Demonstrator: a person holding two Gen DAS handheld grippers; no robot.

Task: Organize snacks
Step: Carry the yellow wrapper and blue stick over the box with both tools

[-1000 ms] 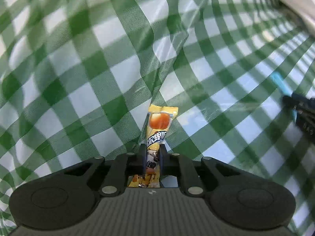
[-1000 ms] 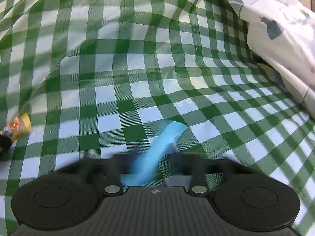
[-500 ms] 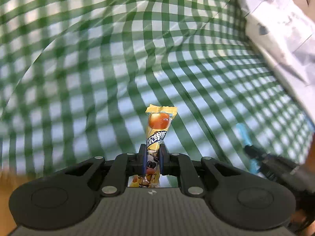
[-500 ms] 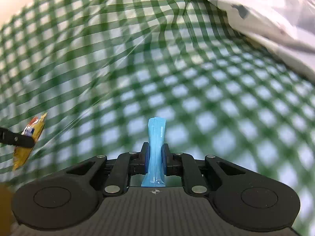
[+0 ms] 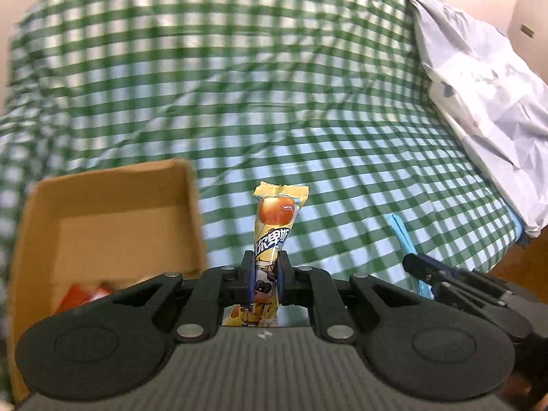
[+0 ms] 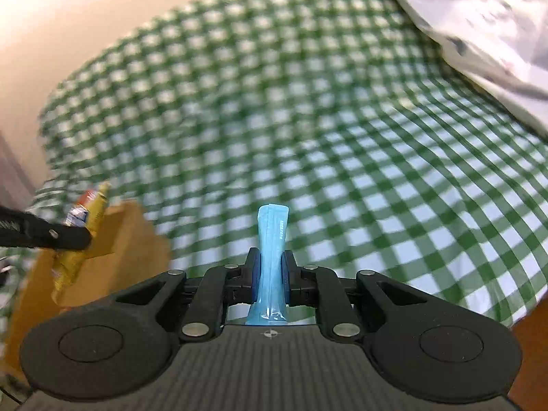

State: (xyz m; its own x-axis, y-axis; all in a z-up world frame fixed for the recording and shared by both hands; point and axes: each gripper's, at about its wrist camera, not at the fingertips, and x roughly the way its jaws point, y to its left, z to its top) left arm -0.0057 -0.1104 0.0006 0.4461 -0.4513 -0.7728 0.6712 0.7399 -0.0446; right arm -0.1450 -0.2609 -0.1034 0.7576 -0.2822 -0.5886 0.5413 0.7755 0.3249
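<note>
My left tool (image 5: 263, 274) is clamped on a yellow snack packet (image 5: 274, 226), gripping it near its lower end. The packet stands upright between the fingers, long axis running away from the camera, crimped seal at the far top. Below a printed orange ball there is white Chinese lettering on a blue band; I cannot read it reliably. My right tool (image 6: 271, 272) is pinched on a light-blue stick sachet (image 6: 272, 239), also upright and pointing forward, with small print along its side that is too fine to make out. Both snacks are lifted above the green-and-white checked cloth (image 5: 274, 102) covering the tabletop. An open cardboard box (image 5: 113, 219) sits at lower left of the left tool, with a red-orange packet (image 5: 85, 294) inside. A white plastic bag (image 5: 486, 96) lies at right.
</note>
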